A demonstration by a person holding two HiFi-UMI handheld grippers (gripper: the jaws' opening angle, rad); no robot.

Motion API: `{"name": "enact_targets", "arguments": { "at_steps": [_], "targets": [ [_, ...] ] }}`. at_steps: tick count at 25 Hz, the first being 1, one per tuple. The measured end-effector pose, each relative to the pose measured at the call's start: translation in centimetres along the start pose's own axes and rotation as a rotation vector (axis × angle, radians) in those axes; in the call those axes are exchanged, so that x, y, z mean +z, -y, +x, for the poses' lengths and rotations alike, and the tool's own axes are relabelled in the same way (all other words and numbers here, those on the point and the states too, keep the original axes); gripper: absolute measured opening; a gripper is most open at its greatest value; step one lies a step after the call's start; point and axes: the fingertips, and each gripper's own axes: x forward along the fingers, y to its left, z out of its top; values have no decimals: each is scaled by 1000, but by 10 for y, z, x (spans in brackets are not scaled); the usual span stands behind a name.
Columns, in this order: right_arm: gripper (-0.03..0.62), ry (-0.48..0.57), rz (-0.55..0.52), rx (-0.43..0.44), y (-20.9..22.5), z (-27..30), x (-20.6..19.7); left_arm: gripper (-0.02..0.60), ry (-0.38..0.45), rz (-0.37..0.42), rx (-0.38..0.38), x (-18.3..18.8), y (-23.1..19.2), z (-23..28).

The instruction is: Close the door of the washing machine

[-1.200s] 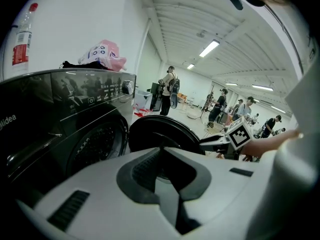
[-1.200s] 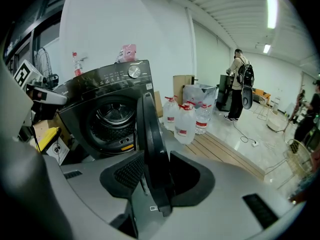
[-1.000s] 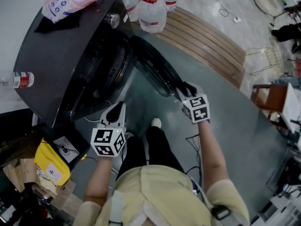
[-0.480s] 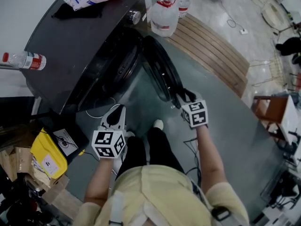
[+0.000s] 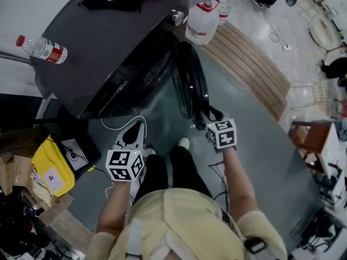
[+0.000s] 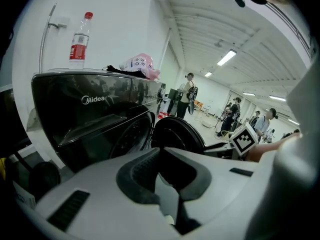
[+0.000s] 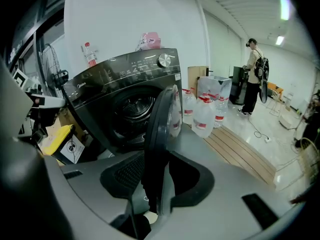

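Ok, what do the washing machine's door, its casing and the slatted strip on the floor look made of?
The door has a dark plastic-looking rim around a clear bowl, glass or plastic; bottles show through it. The casing is glossy dark, painted metal or plastic; it mirrors the room. The slatted strip looks wooden: brown planks with gaps.
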Motion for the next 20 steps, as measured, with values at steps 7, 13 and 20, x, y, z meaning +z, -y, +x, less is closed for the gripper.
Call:
{"name": "enact_targets", "arguments": {
  "at_steps": [7, 13, 20],
  "targets": [
    [150, -20, -15, 31, -32, 10, 5, 20, 8, -35, 37, -10, -18, -17],
    [150, -23, 6, 64, -57, 17, 9, 20, 29, -73, 75, -16, -33, -29],
    [158, -32, 23, 104, -85, 27, 16, 20, 47, -121, 132, -28, -53, -49]
  ]
}}
